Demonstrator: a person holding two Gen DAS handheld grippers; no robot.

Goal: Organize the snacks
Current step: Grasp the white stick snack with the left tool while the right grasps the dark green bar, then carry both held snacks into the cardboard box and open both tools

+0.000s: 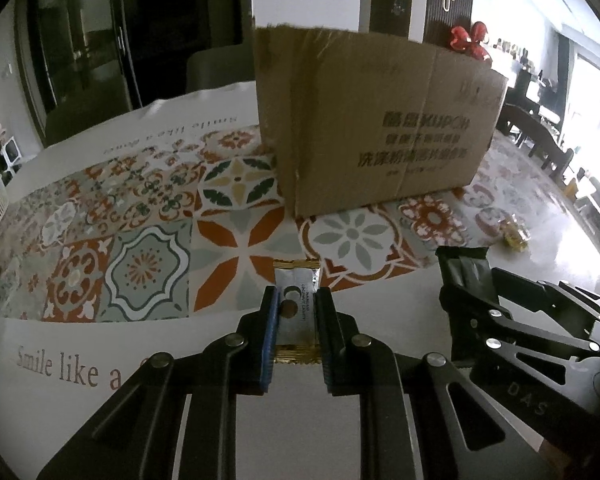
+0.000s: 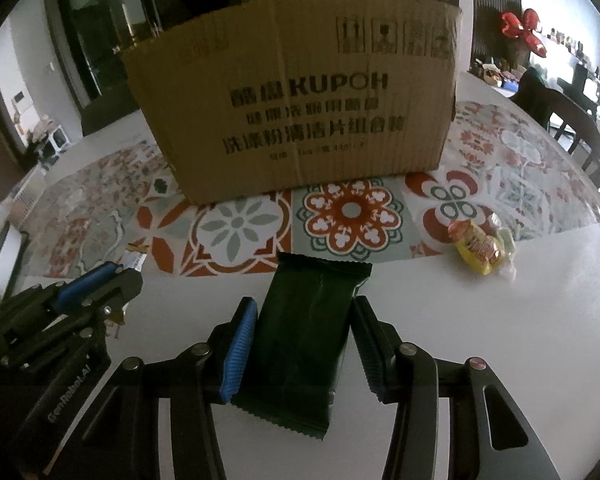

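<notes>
Two snacks were clamped: left hand-held gripper (image 1: 296, 312) on a silver sachet (image 1: 296, 300), right hand-held gripper (image 2: 304, 340) on a dark green packet (image 2: 304, 332). Neither was yet in the cardboard box (image 2: 296, 108); yellow candies (image 2: 482, 246) remained near the bench's (image 2: 500, 340) right edge.

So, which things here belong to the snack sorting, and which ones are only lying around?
Part of the job:
- silver candy packet, held in the left gripper
- dark green snack packet, between the right gripper fingers
- yellow snack bag, loose on the table
- cardboard box

Just lying about:
- patterned tablecloth
- red flower decoration
- dark chairs
</notes>
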